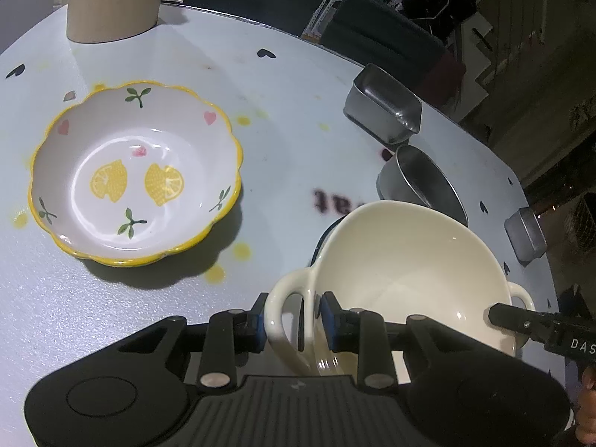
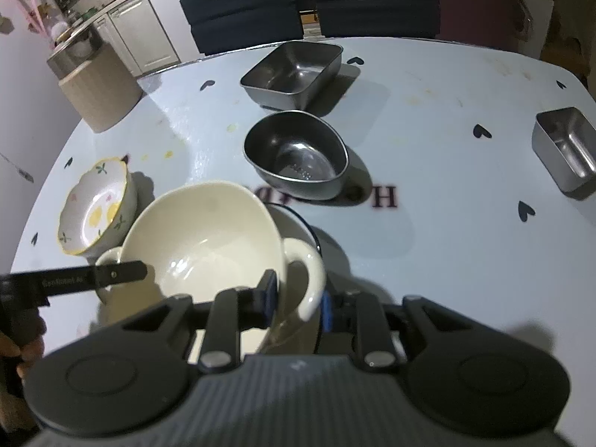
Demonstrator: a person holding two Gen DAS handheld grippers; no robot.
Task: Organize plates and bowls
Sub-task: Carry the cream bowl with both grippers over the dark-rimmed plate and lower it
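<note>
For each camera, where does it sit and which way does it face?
Left wrist: on the left tool, angled down; its pads grip the cream bowl by one handle; lemon bowl beyond; fingers show at the right edge.
Right wrist: on the right tool, angled down, gripping the other handle; a hand shows.
Shared: both bowls, metal dishes, each other's tool.

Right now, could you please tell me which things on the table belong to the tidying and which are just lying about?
Job:
- cream two-handled bowl, a hand-held gripper on each handle
- lemon-patterned bowl
- round steel bowl
- rectangular steel dishes
- dark-rimmed plate beneath

Lying about:
- beige cylinder
</note>
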